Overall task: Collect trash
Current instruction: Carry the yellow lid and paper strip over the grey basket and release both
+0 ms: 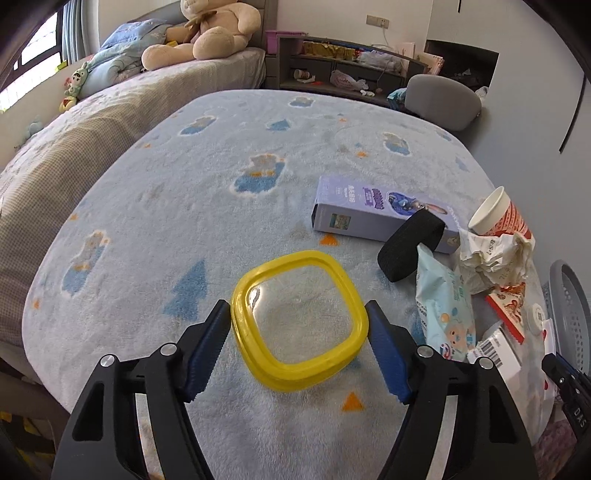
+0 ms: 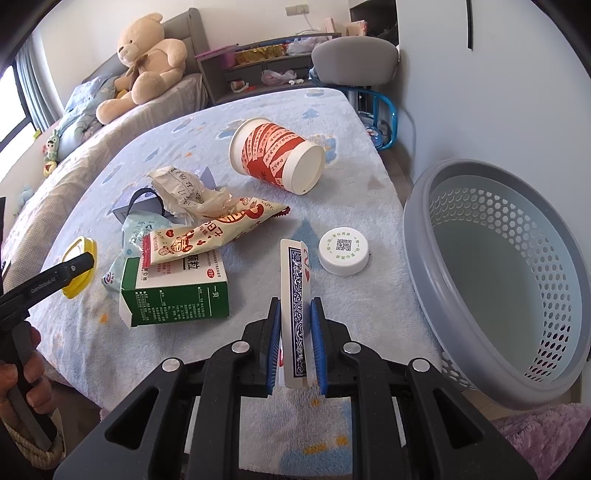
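Observation:
My left gripper (image 1: 297, 314) is open, its blue fingers on either side of a yellow-rimmed square lid (image 1: 299, 325) lying on the blue blanket-covered table (image 1: 184, 192); whether they touch it I cannot tell. My right gripper (image 2: 295, 314) is shut on a playing-card box (image 2: 295, 288), held upright above the table. In the right wrist view lie a red-and-white paper cup (image 2: 277, 158) on its side, crumpled paper (image 2: 184, 192), a snack wrapper (image 2: 207, 232), a green medicine box (image 2: 177, 291) and a white cap (image 2: 343, 251). A grey perforated basket (image 2: 509, 280) stands at the right.
A purple carton (image 1: 380, 210), a black roll (image 1: 406, 247) and a wet-wipes pack (image 1: 443, 306) lie to the right of the lid. A bed with a teddy bear (image 1: 207, 29) is behind left; a grey chair (image 1: 443, 99) and shelves stand behind the table.

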`<control>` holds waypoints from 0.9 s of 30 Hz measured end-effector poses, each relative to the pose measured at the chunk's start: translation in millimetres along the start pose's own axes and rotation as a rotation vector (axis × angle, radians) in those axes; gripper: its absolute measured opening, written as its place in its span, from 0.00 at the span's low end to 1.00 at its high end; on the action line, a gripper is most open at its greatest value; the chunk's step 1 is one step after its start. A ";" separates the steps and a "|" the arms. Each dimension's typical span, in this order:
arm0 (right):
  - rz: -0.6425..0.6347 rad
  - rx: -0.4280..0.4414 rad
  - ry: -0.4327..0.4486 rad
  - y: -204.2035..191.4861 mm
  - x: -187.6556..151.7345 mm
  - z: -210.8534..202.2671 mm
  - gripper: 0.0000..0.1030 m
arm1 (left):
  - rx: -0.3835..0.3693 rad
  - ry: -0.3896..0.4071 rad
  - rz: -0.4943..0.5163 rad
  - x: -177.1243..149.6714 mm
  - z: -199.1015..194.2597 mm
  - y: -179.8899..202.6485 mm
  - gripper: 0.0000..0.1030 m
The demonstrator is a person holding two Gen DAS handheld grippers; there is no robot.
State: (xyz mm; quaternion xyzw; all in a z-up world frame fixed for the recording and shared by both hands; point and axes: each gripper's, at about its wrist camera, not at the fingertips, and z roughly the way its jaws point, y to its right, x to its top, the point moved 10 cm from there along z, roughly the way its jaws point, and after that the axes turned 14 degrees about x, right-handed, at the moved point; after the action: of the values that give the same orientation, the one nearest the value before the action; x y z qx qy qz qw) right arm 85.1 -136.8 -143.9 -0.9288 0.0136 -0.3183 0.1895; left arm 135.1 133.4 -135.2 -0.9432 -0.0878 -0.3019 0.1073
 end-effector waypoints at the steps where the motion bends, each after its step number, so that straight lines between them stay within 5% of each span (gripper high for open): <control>1: 0.001 0.001 0.005 -0.2 0.5 -2.8 0.16 | -0.002 0.019 -0.001 1.8 -9.7 -1.2 0.69; 9: 0.015 0.017 0.064 13.3 3.5 -39.1 0.16 | -0.074 0.166 0.042 16.6 -89.5 32.3 0.69; 18: 0.110 -0.058 0.172 92.1 11.9 -102.5 0.16 | -0.254 0.217 0.258 -3.4 -146.8 171.4 0.69; 27: 0.215 -0.164 0.179 186.0 -0.4 -132.4 0.16 | -0.370 0.210 0.451 -33.4 -161.0 292.4 0.69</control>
State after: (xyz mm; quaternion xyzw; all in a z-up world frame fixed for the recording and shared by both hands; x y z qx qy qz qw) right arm 23.5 -354.7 -115.1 -0.9024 0.1557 -0.3753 0.1438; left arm 87.0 -192.3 -70.7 -0.9061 0.1918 -0.3771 0.0067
